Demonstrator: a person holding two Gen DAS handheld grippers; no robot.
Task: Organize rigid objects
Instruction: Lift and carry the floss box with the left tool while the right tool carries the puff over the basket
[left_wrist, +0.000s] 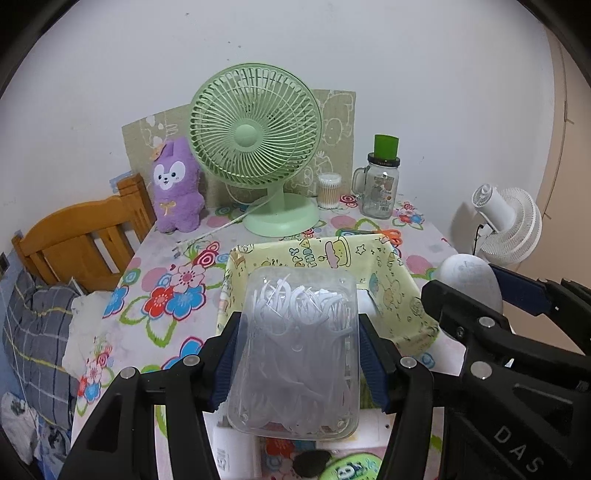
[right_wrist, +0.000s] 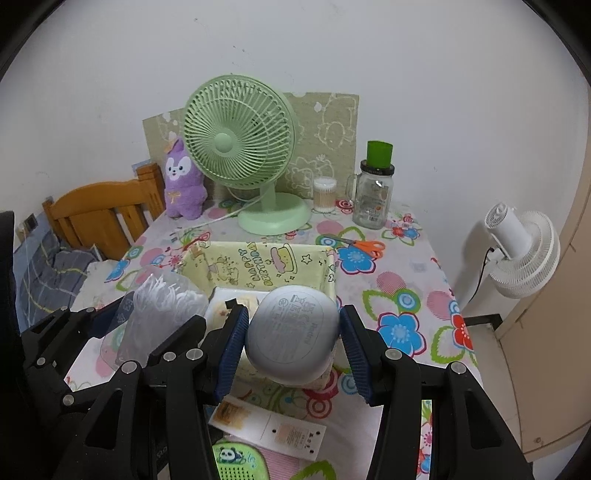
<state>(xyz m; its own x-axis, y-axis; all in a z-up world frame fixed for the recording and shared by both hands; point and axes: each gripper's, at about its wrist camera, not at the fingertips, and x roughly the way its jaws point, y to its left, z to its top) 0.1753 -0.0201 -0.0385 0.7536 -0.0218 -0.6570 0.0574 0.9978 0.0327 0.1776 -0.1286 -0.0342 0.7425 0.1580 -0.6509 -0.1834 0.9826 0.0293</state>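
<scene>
My left gripper (left_wrist: 297, 354) is shut on a clear plastic box of white floss picks (left_wrist: 295, 350), held above the near edge of the yellow cartoon-print fabric basket (left_wrist: 402, 291). My right gripper (right_wrist: 293, 332) is shut on a pale grey-blue rounded case (right_wrist: 291, 332), held over the basket's near side (right_wrist: 207, 266). The floss box (right_wrist: 155, 314) and left gripper show at the left of the right wrist view; the grey case (left_wrist: 469, 277) and right gripper show at the right of the left wrist view. A white flat item (right_wrist: 229, 302) lies inside the basket.
On the floral tablecloth (left_wrist: 166, 295) stand a green desk fan (left_wrist: 258, 155), a purple plush (left_wrist: 177, 188), a cotton-swab jar (left_wrist: 328, 190), a glass mug jar with green lid (left_wrist: 380, 181) and orange scissors (right_wrist: 365, 247). A white card (right_wrist: 269, 424) and a panda item (right_wrist: 236, 458) lie near me. A wooden bed frame (left_wrist: 74, 243) is left, a white fan (right_wrist: 524, 251) right.
</scene>
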